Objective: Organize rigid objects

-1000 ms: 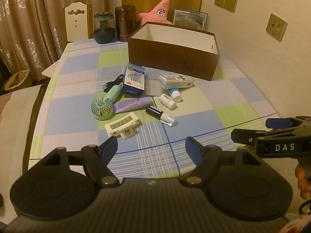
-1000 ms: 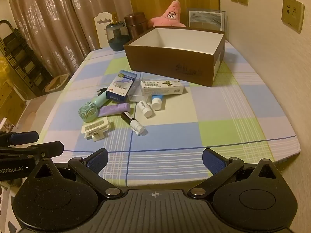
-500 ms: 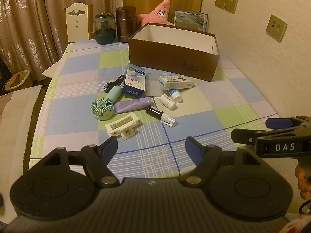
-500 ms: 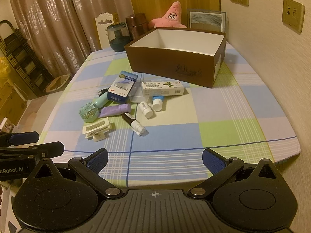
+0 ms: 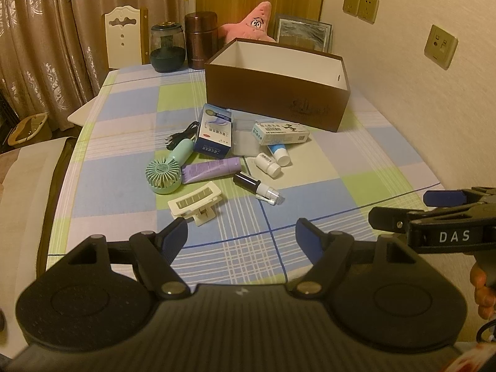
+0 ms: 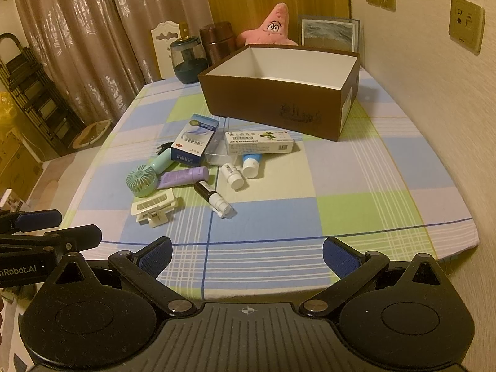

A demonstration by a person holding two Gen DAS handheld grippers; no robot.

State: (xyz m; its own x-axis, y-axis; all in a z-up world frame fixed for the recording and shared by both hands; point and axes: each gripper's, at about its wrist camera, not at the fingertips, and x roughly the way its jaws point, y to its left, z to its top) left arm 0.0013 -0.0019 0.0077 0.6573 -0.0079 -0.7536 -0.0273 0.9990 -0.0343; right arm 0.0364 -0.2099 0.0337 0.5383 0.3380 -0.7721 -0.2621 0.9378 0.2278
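Note:
A pile of small objects lies mid-table: a cream hair clip (image 5: 196, 201) (image 6: 154, 205), a mint hand fan (image 5: 167, 171) (image 6: 145, 176), a purple tube (image 5: 210, 169) (image 6: 183, 177), a dark spray bottle (image 5: 257, 187) (image 6: 214, 199), two white bottles (image 5: 268, 165) (image 6: 233, 176), a blue box (image 5: 214, 135) (image 6: 192, 139) and a white carton (image 5: 280, 133) (image 6: 259, 142). An open brown box (image 5: 276, 93) (image 6: 279, 105) stands behind them. My left gripper (image 5: 241, 238) and right gripper (image 6: 247, 255) are open and empty, above the table's near edge.
A dark jar (image 5: 167, 48), a brown canister (image 5: 200, 40), a pink star plush (image 5: 252, 24) and a picture frame (image 5: 302, 32) stand at the table's far end. A wall runs along the right. A chair (image 5: 124, 40) stands behind the table.
Both grippers have drifted very slightly; the view has barely shifted. Nothing on the table has moved.

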